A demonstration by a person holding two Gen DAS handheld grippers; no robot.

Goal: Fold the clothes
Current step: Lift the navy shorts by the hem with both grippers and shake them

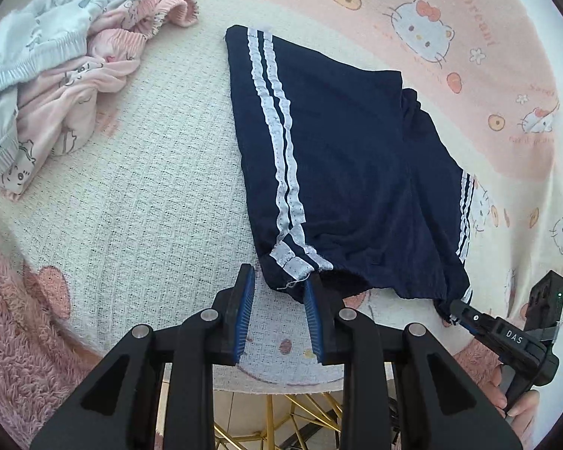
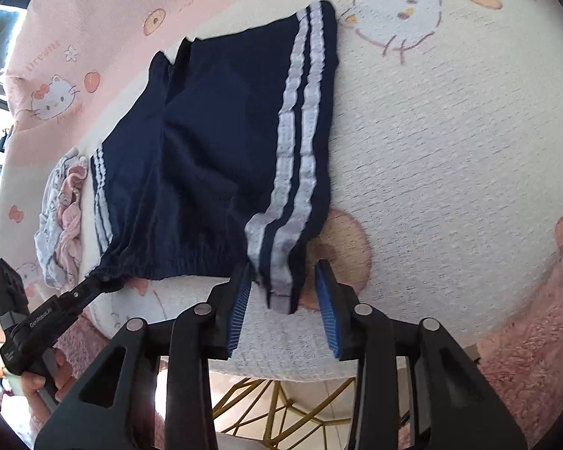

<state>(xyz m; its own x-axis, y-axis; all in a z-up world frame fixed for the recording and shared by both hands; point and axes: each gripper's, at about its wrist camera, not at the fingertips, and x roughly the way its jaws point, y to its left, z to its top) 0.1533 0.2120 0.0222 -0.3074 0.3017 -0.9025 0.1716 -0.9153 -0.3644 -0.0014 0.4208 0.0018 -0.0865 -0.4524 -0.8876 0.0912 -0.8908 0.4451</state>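
Navy shorts point(image 1: 349, 157) with double white side stripes lie flat on a cream waffle blanket point(image 1: 139, 172), waistband toward me at the table's near edge. My left gripper point(image 1: 279, 285) is open, its right finger touching the striped waistband corner. In the right wrist view the same shorts point(image 2: 214, 142) show, and my right gripper point(image 2: 284, 273) is open with the other striped corner point(image 2: 277, 285) hanging between its fingers. Each gripper also shows edge-on in the other's view, the right gripper point(image 1: 455, 309) and the left gripper point(image 2: 94, 283), tips at the waistband ends.
A heap of pink and white garments point(image 1: 56, 75) lies at the far left, the same heap point(image 2: 63, 217) seen in the right wrist view. A cat-print pink sheet point(image 1: 450, 18) covers the far side. Fluffy pink fabric point(image 1: 15, 318) and gold frame legs point(image 1: 300, 420) mark the near edge.
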